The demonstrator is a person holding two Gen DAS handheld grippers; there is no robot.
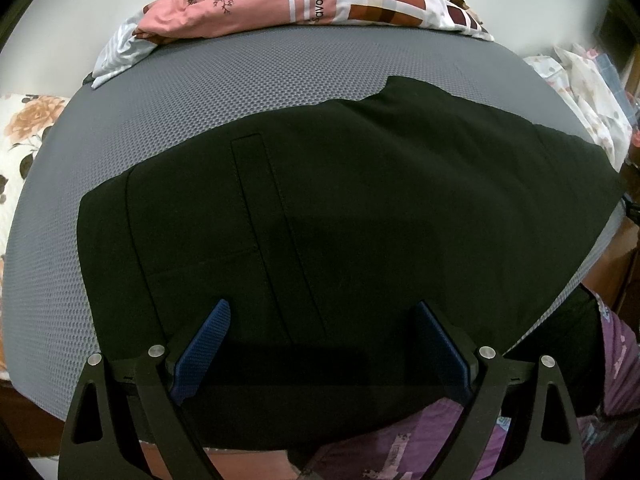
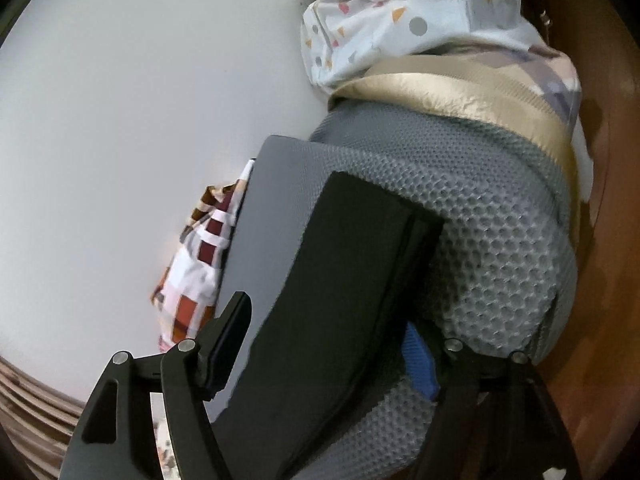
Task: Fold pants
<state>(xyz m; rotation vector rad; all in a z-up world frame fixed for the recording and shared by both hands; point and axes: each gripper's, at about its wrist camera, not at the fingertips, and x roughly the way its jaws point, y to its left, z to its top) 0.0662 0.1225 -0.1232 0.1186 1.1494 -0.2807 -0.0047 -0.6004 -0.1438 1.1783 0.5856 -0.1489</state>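
Pants (image 1: 360, 208) lie folded on grey mattress (image 1: 200, 92), edges unobstructed

1. The left claw (image 1: 322, 344) has two matte black fingers with textured blue pads (image 1: 204, 352).
2. Its black linkage arms have triangular cutouts and round silver screws (image 1: 157, 351) at the pivots.
3. The right claw (image 2: 324, 356) has the same build: black fingers, a blue pad (image 2: 418, 364), silver screws.
4. The person wears purple patterned clothing (image 1: 400, 444).
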